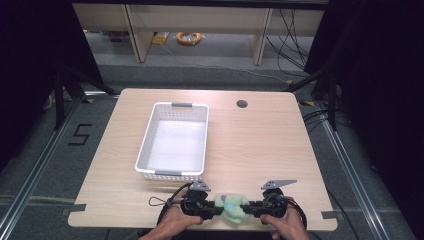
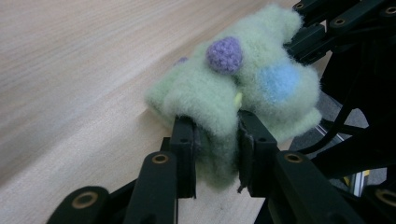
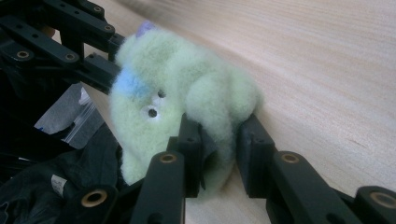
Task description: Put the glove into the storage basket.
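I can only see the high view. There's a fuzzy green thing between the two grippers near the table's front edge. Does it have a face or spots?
Observer: Yes. The left gripper view shows a purple knitted bump and a light blue patch on the green plush toy.
Operator: Any eyes?
Observer: The right gripper view shows a small round white eye with a dark centre.
Operator: Are both grippers really pinching it?
Observer: Yes. The left gripper has a fold of the fuzz squeezed between its jaws, and the right gripper squeezes another fold on the other side.
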Available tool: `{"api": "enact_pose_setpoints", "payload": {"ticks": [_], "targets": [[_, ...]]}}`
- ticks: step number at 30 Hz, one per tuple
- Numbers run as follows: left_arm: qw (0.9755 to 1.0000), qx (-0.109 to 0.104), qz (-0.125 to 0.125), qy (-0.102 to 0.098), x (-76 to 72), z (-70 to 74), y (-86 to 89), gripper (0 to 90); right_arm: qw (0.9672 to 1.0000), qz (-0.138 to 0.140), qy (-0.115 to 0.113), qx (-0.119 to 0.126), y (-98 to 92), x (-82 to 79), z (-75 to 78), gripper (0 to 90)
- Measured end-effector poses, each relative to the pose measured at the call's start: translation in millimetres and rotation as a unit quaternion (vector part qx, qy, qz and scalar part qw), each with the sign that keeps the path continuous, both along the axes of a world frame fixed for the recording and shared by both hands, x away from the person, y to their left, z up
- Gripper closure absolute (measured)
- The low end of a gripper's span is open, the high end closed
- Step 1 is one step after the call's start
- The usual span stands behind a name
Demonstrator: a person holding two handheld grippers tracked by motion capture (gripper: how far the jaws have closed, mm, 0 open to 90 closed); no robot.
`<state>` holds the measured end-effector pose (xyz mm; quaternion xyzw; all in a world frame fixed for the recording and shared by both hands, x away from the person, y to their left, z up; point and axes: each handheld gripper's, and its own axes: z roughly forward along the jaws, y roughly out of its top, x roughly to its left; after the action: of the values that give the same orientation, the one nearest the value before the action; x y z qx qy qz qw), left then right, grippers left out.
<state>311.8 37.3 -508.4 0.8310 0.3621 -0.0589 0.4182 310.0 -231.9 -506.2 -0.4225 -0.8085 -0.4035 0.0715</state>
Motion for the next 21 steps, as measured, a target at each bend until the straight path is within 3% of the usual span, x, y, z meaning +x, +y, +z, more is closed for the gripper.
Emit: {"api": "enact_pose_setpoints", "payload": {"ticks": [2,3,4,5,10,14,15,17,19,21], "targets": [[1.0,-0.001,-0.001,-0.004,-1.6,0.8,-0.8,71.3,1.0,0.001,-0.001,0.0,-0.1,-0.8,1.6,74.8],[1.0,-0.003,-0.003,-0.007,-1.8,1.2,-1.1,71.8,0.9999,-0.007,0.014,0.007,1.0,-2.7,2.9,75.1],[1.0,-0.004,-0.002,-0.006,-2.1,1.7,-1.2,72.2,1.0,0.001,-0.008,-0.002,-1.0,-1.0,3.3,75.3],[1.0,-0.003,-0.004,-0.008,-2.0,2.3,-0.8,72.5,1.0,-0.005,-0.001,0.001,-0.4,-2.6,5.0,75.5],[0.9998,-0.012,-0.011,-0.008,-3.8,6.8,0.7,73.7,0.9999,0.007,-0.013,0.003,-1.6,-3.2,11.6,76.1],[0.9995,-0.027,-0.013,-0.012,-5.0,16.7,5.8,74.1,0.9996,0.01,-0.023,0.012,-2.2,-3.8,20.0,76.3],[0.9993,-0.032,-0.011,-0.014,-6.0,19.7,6.8,74.1,0.9997,0.007,-0.012,0.022,-0.9,-5.6,23.7,76.3],[0.9991,-0.036,-0.007,-0.02,-7.5,26.6,8.7,74.2,0.999,0.012,-0.035,0.024,-2.4,-3.9,29.2,76.4],[0.9989,-0.041,-0.01,-0.02,-8.4,33.2,9.7,74.2,0.9993,0.007,-0.028,0.021,-1.3,-6.3,37.2,76.3],[0.9989,-0.036,-0.014,-0.028,-8.2,41.2,10.5,74.1,0.9988,0.014,-0.04,0.026,-1.1,-2.0,40.8,76.3]]}}
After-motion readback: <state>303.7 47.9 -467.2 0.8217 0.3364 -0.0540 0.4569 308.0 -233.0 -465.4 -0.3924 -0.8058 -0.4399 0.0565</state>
